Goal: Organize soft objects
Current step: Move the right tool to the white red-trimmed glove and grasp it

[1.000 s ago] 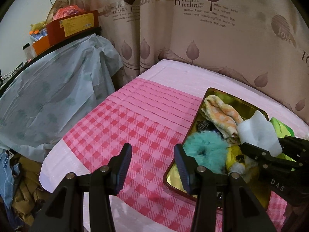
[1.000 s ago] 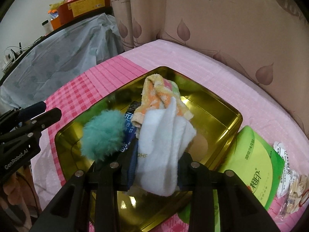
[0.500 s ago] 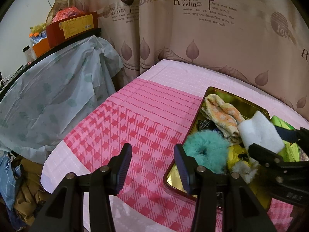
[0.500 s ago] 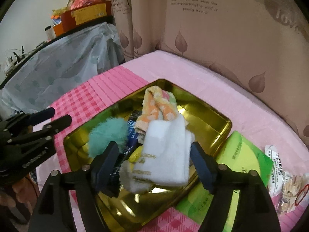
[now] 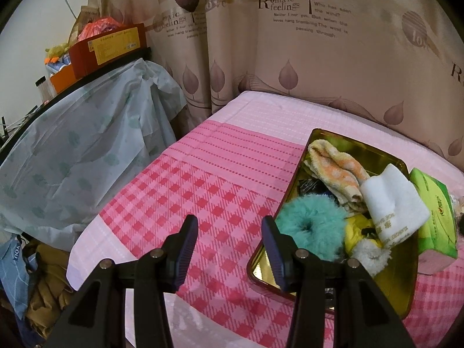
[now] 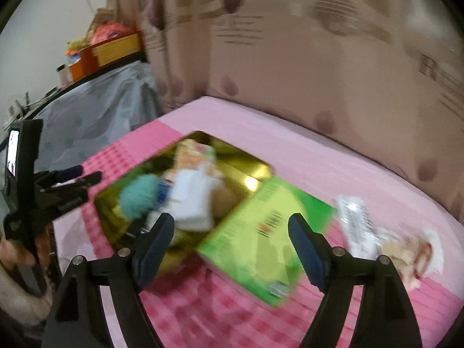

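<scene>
White folded towel [image 5: 391,203] lies in the gold tin [image 5: 316,133], propped on the heap at its right side, printed edge facing us. Beside it we note an orange-and-cream cloth [image 5: 333,171] toward the far end, a teal fluffy scrunchie [image 5: 311,226] near the front, and something yellow [image 5: 358,229] half buried under the towel; we cannot identify it. A dark item under the cloth is mostly hidden.

Right gripper [image 6: 232,240]: jaws have just been opening and stand wide apart, nothing between them; the towel sits free in the tin. That view is badly blurred, so the packets [image 6: 359,220] at right are unreadable. A green pack [image 5: 435,208] leans against the tin's right edge.

Left gripper [image 5: 229,237]: jaws apart, empty, above the pink checked cloth [image 5: 185,197] left of the tin.
</scene>
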Demonstrator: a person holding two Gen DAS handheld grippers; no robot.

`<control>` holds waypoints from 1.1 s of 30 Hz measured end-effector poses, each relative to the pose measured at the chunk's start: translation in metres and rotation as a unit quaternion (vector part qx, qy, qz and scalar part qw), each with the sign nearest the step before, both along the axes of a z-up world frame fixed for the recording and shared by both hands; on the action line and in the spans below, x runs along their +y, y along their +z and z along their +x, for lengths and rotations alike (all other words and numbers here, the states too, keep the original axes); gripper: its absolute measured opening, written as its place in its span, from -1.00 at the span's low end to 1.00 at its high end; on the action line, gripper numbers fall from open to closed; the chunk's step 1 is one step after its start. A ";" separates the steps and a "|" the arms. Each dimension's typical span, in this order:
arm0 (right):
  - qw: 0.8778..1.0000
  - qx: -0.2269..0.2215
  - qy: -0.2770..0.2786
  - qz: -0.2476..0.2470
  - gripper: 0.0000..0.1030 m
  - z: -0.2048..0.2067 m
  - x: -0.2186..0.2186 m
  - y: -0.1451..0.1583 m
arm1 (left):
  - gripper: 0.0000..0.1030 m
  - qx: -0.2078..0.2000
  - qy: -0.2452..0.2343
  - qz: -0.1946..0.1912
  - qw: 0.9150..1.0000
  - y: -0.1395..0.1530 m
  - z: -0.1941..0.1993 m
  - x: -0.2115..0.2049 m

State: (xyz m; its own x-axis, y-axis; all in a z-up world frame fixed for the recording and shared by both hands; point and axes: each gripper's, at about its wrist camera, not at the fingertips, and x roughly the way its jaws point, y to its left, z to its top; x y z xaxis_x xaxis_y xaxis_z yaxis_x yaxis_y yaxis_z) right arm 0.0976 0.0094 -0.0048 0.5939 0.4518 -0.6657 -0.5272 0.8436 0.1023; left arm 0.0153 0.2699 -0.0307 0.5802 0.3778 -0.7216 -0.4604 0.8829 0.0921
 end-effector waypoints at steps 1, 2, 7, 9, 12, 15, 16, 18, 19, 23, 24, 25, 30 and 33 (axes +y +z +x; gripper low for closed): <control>1.000 0.001 -0.012 -0.002 0.52 0.002 -0.013 -0.001 | -0.10 0.000 0.000 0.002 1.000 0.000 0.000 0.000; 1.000 0.001 -0.026 -0.005 0.52 0.004 -0.027 -0.002 | -0.10 0.000 0.000 0.003 1.000 0.000 0.000 -0.001; 0.994 0.009 -0.110 -0.018 0.52 0.021 -0.107 -0.008 | -0.10 0.001 -0.005 0.012 1.000 -0.001 0.001 -0.005; 0.989 0.012 -0.144 -0.023 0.52 0.030 -0.138 -0.012 | -0.10 -0.001 -0.009 0.014 1.000 0.000 0.000 -0.008; 0.981 0.021 -0.193 -0.020 0.52 0.044 -0.181 -0.021 | -0.10 -0.004 -0.020 0.022 1.000 0.000 0.000 -0.013; 0.972 0.027 -0.232 -0.020 0.57 0.060 -0.215 -0.029 | -0.10 -0.005 -0.027 0.026 0.999 -0.001 0.001 -0.017; 0.970 0.032 -0.242 -0.018 0.66 0.067 -0.225 -0.032 | -0.10 -0.006 -0.030 0.028 0.999 -0.001 0.002 -0.018; 0.967 0.040 -0.252 -0.012 0.68 0.077 -0.236 -0.039 | -0.10 -0.005 -0.034 0.032 0.999 -0.001 0.003 -0.021; 0.966 0.046 -0.254 -0.009 0.68 0.086 -0.241 -0.044 | -0.10 -0.006 -0.037 0.033 0.999 -0.001 0.003 -0.023; 0.964 0.062 -0.258 -0.004 0.69 0.112 -0.243 -0.058 | -0.10 0.000 -0.041 0.039 0.998 0.001 0.006 -0.031; 0.963 0.065 -0.260 -0.009 0.70 0.121 -0.241 -0.063 | -0.10 0.000 -0.044 0.036 0.998 0.002 0.007 -0.033; 0.962 0.068 -0.264 -0.014 0.70 0.125 -0.242 -0.068 | -0.10 0.001 -0.046 0.033 0.998 0.003 0.008 -0.035; 0.959 0.086 -0.269 -0.011 0.70 0.138 -0.244 -0.090 | -0.10 0.005 -0.062 0.036 0.997 0.009 0.017 -0.052; 0.960 0.084 -0.268 0.001 0.44 0.133 -0.251 -0.096 | -0.10 0.001 -0.076 0.035 0.996 0.015 0.022 -0.065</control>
